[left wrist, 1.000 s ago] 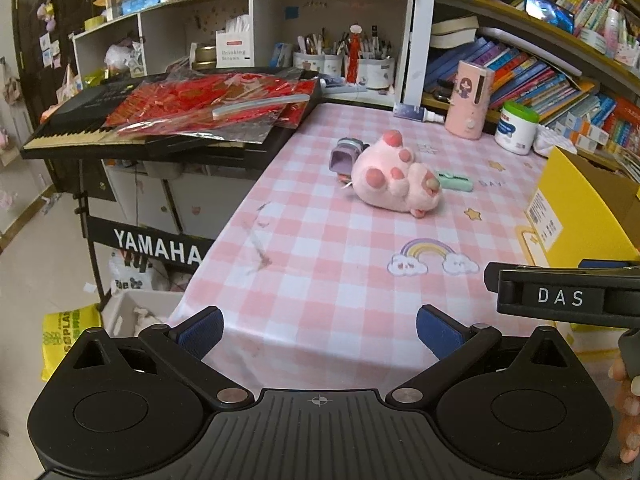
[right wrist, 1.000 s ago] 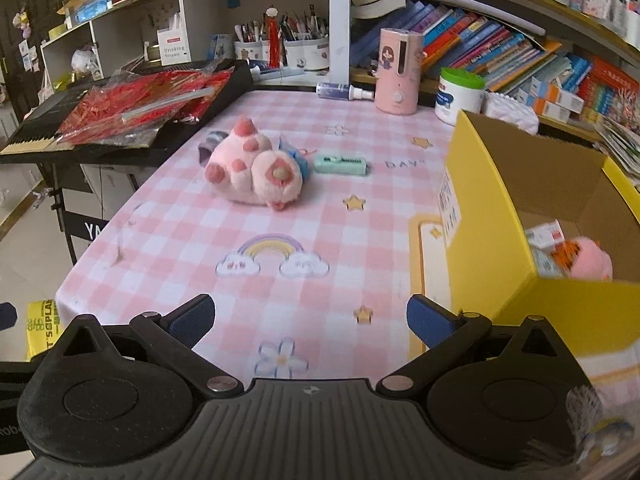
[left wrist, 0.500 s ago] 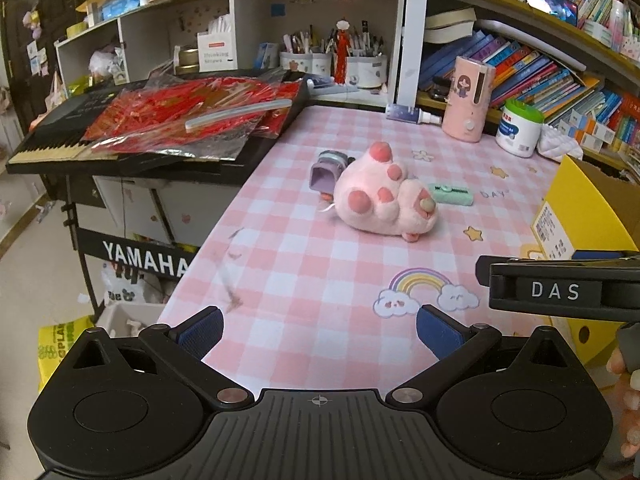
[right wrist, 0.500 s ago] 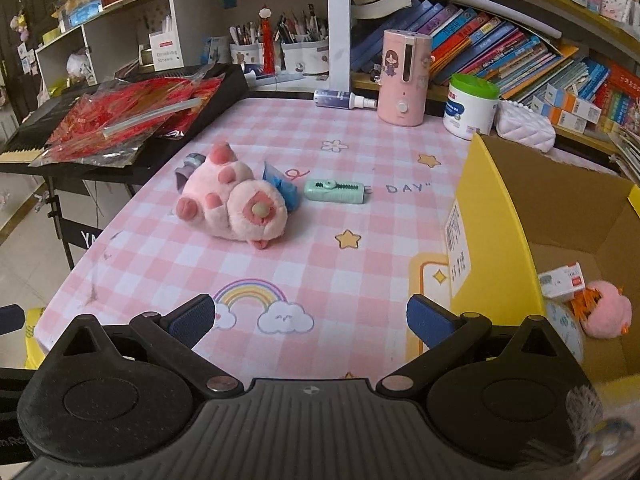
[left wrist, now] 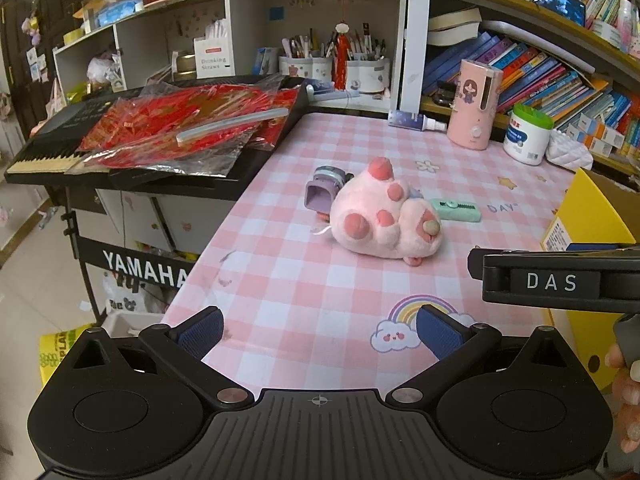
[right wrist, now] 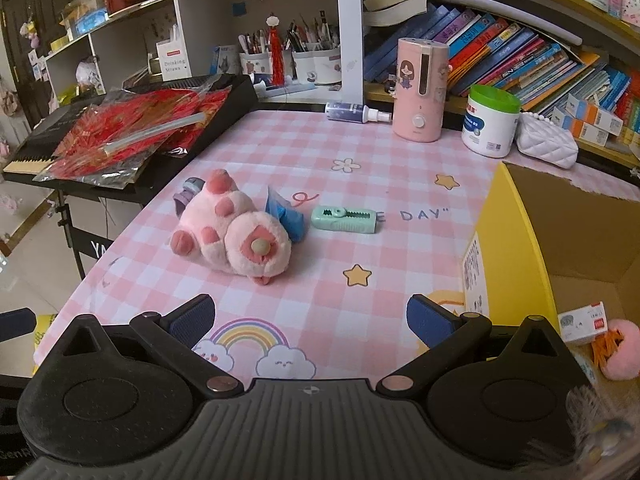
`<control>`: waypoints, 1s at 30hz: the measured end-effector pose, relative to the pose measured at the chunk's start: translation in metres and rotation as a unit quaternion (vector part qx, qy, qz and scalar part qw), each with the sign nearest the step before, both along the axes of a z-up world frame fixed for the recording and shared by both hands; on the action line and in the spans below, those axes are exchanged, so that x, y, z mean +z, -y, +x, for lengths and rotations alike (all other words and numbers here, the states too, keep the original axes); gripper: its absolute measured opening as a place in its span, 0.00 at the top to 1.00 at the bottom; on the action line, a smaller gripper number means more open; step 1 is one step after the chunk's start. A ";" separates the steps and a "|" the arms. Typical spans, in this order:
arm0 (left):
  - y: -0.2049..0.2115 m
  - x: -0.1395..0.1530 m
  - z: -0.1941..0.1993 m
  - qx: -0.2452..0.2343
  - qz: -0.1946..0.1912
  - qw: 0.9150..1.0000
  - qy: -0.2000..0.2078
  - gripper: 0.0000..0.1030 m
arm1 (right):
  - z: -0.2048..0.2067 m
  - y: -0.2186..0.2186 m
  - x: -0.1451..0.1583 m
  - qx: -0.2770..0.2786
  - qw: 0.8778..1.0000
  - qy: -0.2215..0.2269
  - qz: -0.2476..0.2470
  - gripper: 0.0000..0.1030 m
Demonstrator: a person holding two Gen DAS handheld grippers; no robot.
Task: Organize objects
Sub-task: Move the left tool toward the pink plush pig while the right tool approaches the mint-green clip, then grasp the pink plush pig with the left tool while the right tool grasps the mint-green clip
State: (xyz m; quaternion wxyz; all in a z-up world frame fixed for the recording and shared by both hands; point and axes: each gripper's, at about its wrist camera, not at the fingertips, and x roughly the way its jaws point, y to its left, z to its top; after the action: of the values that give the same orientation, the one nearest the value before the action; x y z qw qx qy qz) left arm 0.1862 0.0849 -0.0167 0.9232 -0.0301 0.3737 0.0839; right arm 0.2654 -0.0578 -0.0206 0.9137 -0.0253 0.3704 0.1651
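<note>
A pink plush toy [left wrist: 386, 216] lies on the pink checked tablecloth [left wrist: 288, 272], also in the right wrist view [right wrist: 234, 240]. A purple-grey item [left wrist: 322, 192] sits behind it on the left, a blue item [right wrist: 286, 216] on the right, and a mint green stapler-like tool [right wrist: 345, 219] beyond. A yellow cardboard box [right wrist: 516, 248] stands at the right with a pink fluffy toy [right wrist: 622, 354] and a small white carton [right wrist: 584, 322] inside. My left gripper [left wrist: 319, 330] is open and empty, short of the plush. My right gripper [right wrist: 311, 318] is open and empty, near the box.
A black Yamaha keyboard [left wrist: 72, 148] with red foil packets [left wrist: 180, 128] stands left of the table. At the back are a pink humidifier [right wrist: 420, 90], a white jar [right wrist: 491, 122], a spray bottle [right wrist: 354, 113], a white quilted purse [right wrist: 546, 144] and shelves of books [right wrist: 520, 60].
Both grippers have moved forward over the table toward the plush toy. The plush and the box look nearer and larger. Both grippers stay open.
</note>
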 end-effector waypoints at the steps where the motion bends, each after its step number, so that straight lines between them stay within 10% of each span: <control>1: 0.000 0.000 0.002 0.001 0.000 1.000 0.000 0.00 | 0.002 0.000 0.000 0.000 1.000 0.000 0.000 0.00; 30: -0.001 -0.012 0.050 -0.013 -0.013 1.000 -0.011 0.08 | 0.051 -0.010 0.001 0.021 0.999 -0.007 0.028 0.05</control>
State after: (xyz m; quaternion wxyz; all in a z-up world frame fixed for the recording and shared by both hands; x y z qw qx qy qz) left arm 0.2362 0.0863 -0.0285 0.9195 -0.0358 0.3857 0.0671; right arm 0.3165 -0.0479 -0.0200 0.9078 -0.0062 0.3714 0.1946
